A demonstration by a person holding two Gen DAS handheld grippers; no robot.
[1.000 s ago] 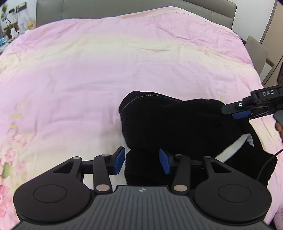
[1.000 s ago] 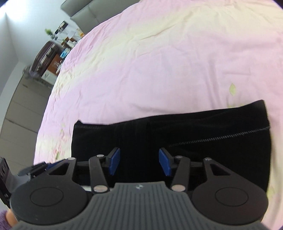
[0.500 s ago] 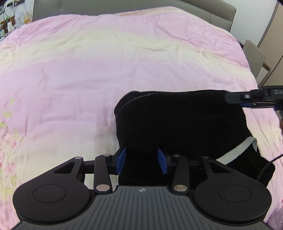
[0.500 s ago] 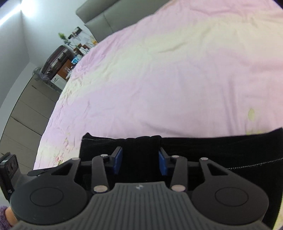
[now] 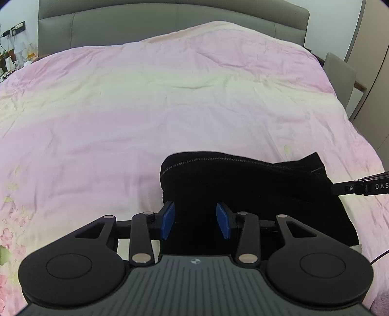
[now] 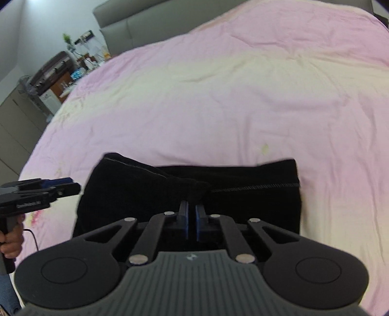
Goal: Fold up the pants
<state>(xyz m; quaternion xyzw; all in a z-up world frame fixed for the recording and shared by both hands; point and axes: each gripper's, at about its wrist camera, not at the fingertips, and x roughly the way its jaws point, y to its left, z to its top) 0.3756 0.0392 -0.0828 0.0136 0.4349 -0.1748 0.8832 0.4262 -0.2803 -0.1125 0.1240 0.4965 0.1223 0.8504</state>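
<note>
The black pants (image 5: pixel 250 187) lie folded in a compact bundle on the pink bed cover (image 5: pixel 170 97). They also show in the right wrist view (image 6: pixel 243 179). My left gripper (image 5: pixel 195 220) is open, its blue pads (image 5: pixel 167 218) apart over the bundle's near left edge, holding nothing. My right gripper (image 6: pixel 191 214) is shut on a raised pinch of the pants' fabric near the bundle's middle. The right gripper's tip shows at the right edge of the left wrist view (image 5: pixel 359 188). The left gripper shows at the left of the right wrist view (image 6: pixel 48 189).
The grey headboard (image 5: pixel 170 21) runs along the far end of the bed. A chair (image 5: pixel 340 77) stands by the bed's right side. A cluttered nightstand and cabinets (image 6: pixel 48 80) stand to the left. A hand (image 6: pixel 11 240) holds the left gripper's handle.
My right gripper has closed on the pants' fabric. My left gripper stays open and has pulled back a little; the white waistband strip no longer shows.
</note>
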